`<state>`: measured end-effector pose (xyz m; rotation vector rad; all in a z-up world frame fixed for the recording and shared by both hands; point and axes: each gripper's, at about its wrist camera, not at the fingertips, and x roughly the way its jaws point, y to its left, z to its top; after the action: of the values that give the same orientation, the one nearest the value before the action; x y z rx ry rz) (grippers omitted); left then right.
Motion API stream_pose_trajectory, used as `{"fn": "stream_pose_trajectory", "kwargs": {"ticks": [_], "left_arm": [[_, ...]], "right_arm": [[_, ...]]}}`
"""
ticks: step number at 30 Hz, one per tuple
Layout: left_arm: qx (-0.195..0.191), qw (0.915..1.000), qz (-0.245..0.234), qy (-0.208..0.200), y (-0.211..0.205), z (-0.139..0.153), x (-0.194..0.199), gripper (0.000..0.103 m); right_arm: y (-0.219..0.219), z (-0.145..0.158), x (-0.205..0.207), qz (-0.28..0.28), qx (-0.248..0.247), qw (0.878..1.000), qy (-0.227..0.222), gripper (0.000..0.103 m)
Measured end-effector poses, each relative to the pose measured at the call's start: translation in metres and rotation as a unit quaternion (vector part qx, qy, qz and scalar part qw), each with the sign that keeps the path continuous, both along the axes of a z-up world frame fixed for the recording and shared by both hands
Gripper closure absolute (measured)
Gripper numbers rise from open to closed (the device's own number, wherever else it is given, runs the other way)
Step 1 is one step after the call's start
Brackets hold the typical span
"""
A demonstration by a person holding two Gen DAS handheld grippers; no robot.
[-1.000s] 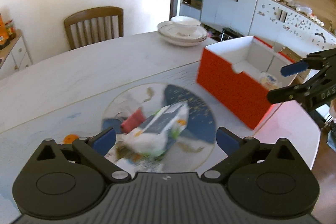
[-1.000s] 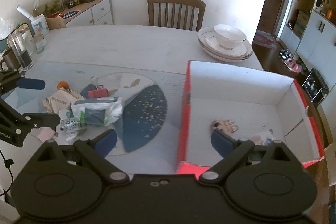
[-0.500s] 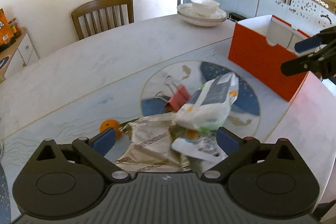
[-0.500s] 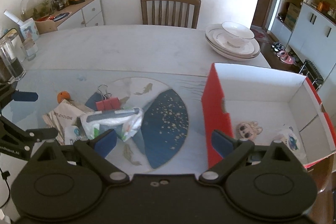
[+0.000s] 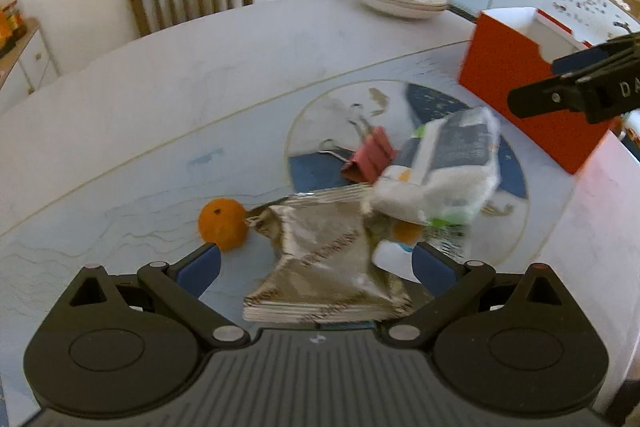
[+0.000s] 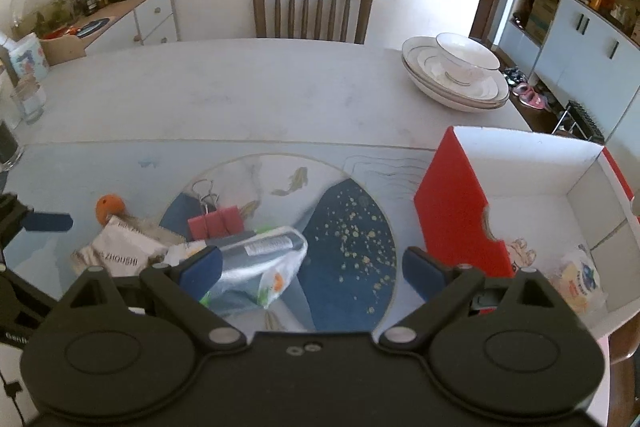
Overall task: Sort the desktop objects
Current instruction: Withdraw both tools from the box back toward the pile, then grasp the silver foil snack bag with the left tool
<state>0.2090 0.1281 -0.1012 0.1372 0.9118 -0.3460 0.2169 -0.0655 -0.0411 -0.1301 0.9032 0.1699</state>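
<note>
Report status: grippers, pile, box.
Left gripper open over silver pouch. Right gripper open, empty. Red box holds two items. Nothing blocking.

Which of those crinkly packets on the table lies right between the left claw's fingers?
The silver foil packet, flat and crumpled beside the small orange. The white plastic one lies farther ahead.

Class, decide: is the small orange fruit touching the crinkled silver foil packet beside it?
Touching. In the left wrist view the small orange fruit meets the crinkled silver foil packet at its pointed corner, with no table showing between them.
</note>
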Motion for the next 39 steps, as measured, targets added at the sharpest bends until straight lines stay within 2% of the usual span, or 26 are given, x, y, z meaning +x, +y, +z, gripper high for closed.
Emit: {"fn": "stream_pose_trajectory", "kwargs": {"ticks": [7,16,22,28,34,39], "left_arm": [[-0.017,0.9994,0.02,0.024,0.005,-0.003,0.017,0.001],[-0.016,0.9974,0.031,0.063,-0.004,-0.01,0.033,0.001],[-0.05,0.9914,0.065,0.102,0.002,-0.019,0.047,0.002],[-0.055,0.9873,0.082,0.124,0.0,-0.028,0.053,0.005],[-0.043,0.9888,0.08,0.118,-0.004,-0.028,0.053,0.007],[-0.037,0.9901,0.078,0.111,-0.006,-0.026,0.052,0.016]], "right_arm": [[0.014,-0.01,0.015,-0.007,-0.002,1.0,0.016,0.006],[0.014,-0.031,0.036,-0.059,0.013,0.997,0.055,0.007],[0.01,-0.049,0.041,-0.088,0.035,0.992,0.089,0.008],[0.007,-0.066,0.043,-0.096,0.055,0.986,0.123,0.01],[0.003,-0.078,0.045,-0.109,0.08,0.98,0.145,0.012],[-0.005,-0.078,0.046,-0.124,0.102,0.975,0.156,0.013]]}}
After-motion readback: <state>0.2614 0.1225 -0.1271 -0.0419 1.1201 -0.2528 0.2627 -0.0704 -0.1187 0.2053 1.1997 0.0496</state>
